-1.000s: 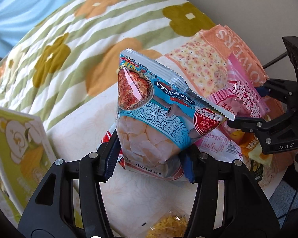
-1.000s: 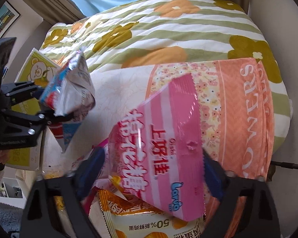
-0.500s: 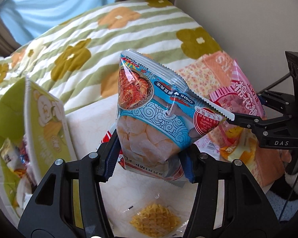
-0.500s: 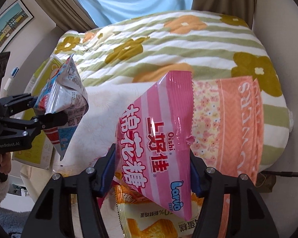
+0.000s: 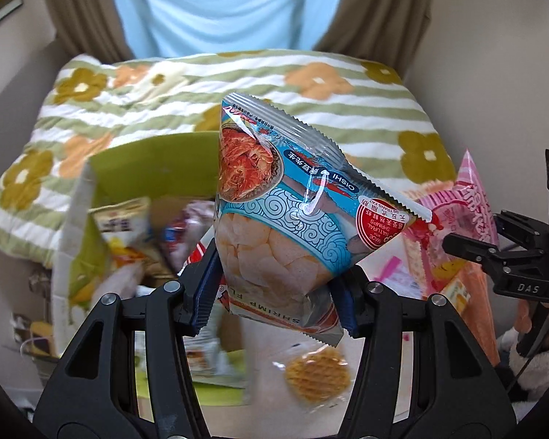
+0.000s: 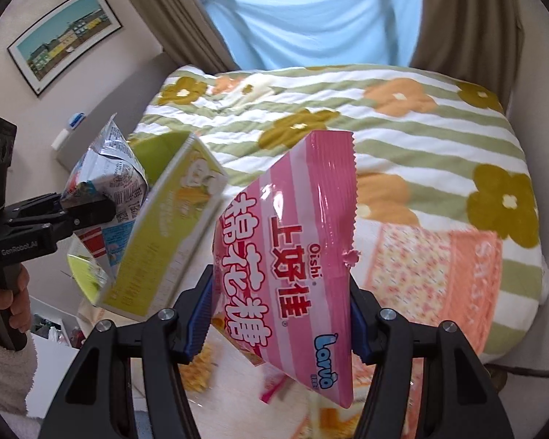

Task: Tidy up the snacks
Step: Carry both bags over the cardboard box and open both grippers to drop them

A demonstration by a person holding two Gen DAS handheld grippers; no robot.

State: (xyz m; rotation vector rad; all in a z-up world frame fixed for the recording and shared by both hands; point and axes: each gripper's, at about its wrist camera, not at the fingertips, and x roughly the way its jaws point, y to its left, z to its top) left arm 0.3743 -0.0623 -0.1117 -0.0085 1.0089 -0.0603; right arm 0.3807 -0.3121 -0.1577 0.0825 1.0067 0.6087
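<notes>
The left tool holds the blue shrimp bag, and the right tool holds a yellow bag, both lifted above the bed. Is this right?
Not quite: the right tool holds a pink bag, not yellow, as the right wrist view shows. The left tool does hold the blue shrimp bag, both lifted above the bed.

Soft daylight comes through the blue curtain (image 6: 311,14), leaving the room bright and evenly lit. Glare streaks the pink bag (image 6: 296,256). The green box (image 5: 91,219) is motion-blurred; fisheye edges bend and darken.
</notes>
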